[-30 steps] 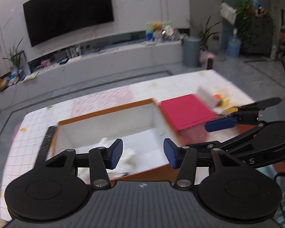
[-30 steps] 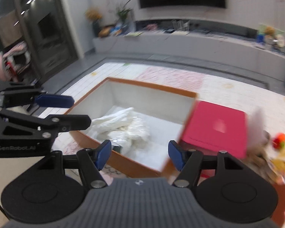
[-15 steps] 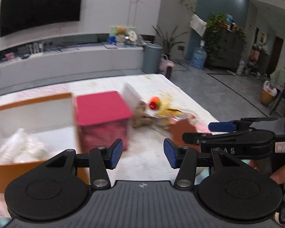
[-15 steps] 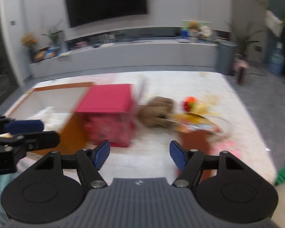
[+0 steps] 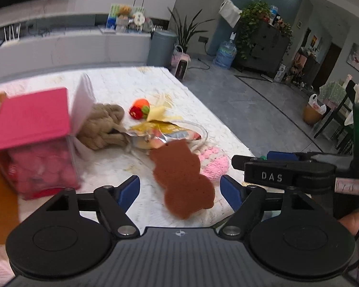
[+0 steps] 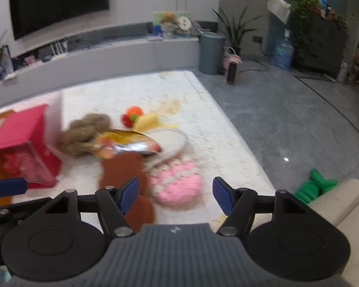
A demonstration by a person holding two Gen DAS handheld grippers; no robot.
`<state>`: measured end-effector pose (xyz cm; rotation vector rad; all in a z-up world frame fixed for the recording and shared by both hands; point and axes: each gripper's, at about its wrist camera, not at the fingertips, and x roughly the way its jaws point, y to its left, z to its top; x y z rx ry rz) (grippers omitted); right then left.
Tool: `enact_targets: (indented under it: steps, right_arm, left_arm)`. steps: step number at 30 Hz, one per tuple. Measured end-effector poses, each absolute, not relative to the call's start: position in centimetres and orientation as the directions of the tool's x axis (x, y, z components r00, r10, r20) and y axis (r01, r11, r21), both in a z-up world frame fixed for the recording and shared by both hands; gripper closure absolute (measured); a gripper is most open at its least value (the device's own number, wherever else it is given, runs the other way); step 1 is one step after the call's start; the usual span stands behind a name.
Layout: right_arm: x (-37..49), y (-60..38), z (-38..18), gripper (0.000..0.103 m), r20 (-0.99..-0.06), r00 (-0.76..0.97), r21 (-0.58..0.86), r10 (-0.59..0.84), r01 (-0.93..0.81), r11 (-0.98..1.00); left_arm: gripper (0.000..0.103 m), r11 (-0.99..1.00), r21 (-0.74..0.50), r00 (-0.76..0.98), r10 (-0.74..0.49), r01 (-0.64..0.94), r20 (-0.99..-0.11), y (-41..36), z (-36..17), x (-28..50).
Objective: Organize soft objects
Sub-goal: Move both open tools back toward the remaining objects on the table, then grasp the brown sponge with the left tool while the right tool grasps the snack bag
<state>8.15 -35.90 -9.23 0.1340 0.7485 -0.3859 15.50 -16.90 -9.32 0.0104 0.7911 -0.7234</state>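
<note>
Your right gripper [image 6: 174,195] hangs over the table [image 6: 217,129] with its jaws spread wide and nothing between them. Past its tips lies a pink knit piece [image 6: 177,184], touching a flat brown bear shape [image 6: 124,169] to its left. Behind them a foil bag [image 6: 129,144] overlaps a glass plate [image 6: 179,141]. A tan rope toy [image 6: 86,129] lies beside the red box [image 6: 24,141].

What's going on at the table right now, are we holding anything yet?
Nothing is held yet. Both the left hand-held gripper and the right hand-held gripper are open and empty, pointed at a pile of soft things on the table: a flat brown bear-shaped piece, a pink knitted piece, a tan knitted toy and an orange-red plush. A pink-lidded box stands to the left.
</note>
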Motion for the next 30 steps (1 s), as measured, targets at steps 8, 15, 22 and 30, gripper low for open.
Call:
enact_targets:
  steps: [8, 15, 22, 30]
  right_arm:
    - [9.8, -38.7, -12.3, 0.039, -0.768, 0.599, 0.040, -0.224, 0.394, 0.918]
    - [10.9, -40.6, -13.3, 0.039, -0.804, 0.550, 0.064, -0.224, 0.455, 0.888]
    - [10.8, -42.1, -13.7, 0.039, -0.811, 0.546, 0.124, -0.211, 0.512, 0.850]
    - [11.4, -41.7, -13.7, 0.039, -0.814, 0.540, 0.100, -0.212, 0.490, 0.866]
  left_arm:
    - [0.011, 0.787, -0.329, 0.400, -0.566, 0.521, -0.721, -19.8, -12.6, 17.0]
    - [0.010, 0.814, -0.327, 0.408, -0.537, 0.480, -0.739, -21.4, -13.7, 17.2]
    - [0.010, 0.805, -0.315, 0.380, -0.533, 0.502, -0.756, -22.4, -14.8, 17.2]
    - [0.009, 0.819, -0.294, 0.396, -0.512, 0.492, -0.762, -24.1, -15.8, 18.5]
